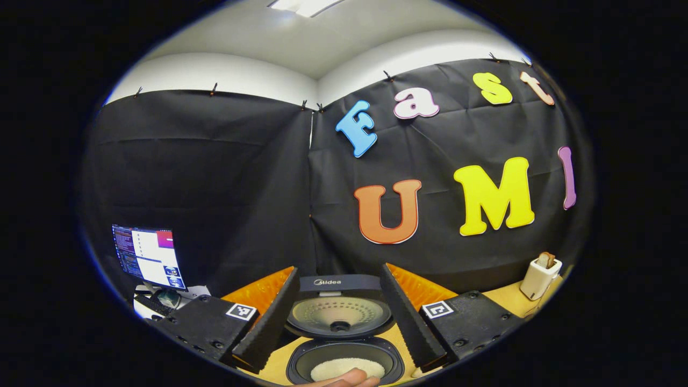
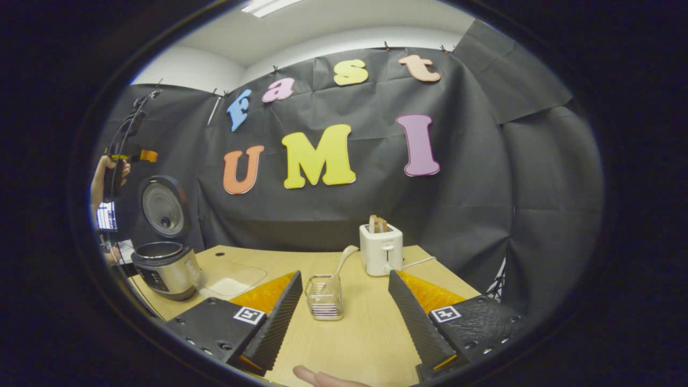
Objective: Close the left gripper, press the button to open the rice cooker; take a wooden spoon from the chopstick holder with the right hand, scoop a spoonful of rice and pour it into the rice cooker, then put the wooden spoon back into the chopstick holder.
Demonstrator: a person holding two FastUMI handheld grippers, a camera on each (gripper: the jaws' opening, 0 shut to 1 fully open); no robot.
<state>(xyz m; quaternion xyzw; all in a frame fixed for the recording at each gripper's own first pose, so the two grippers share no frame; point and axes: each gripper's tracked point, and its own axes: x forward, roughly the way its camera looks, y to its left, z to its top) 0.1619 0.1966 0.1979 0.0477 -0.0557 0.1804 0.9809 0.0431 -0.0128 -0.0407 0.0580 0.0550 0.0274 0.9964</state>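
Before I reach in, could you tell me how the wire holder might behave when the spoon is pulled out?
The wire holder looks thin and open, so probably light and apt to slide or tip. The spoon leans to one side, so a slanted pull could drag it over. A straight lift seems safer.

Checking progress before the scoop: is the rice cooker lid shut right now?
No, the rice cooker lid stands raised above the open pot.
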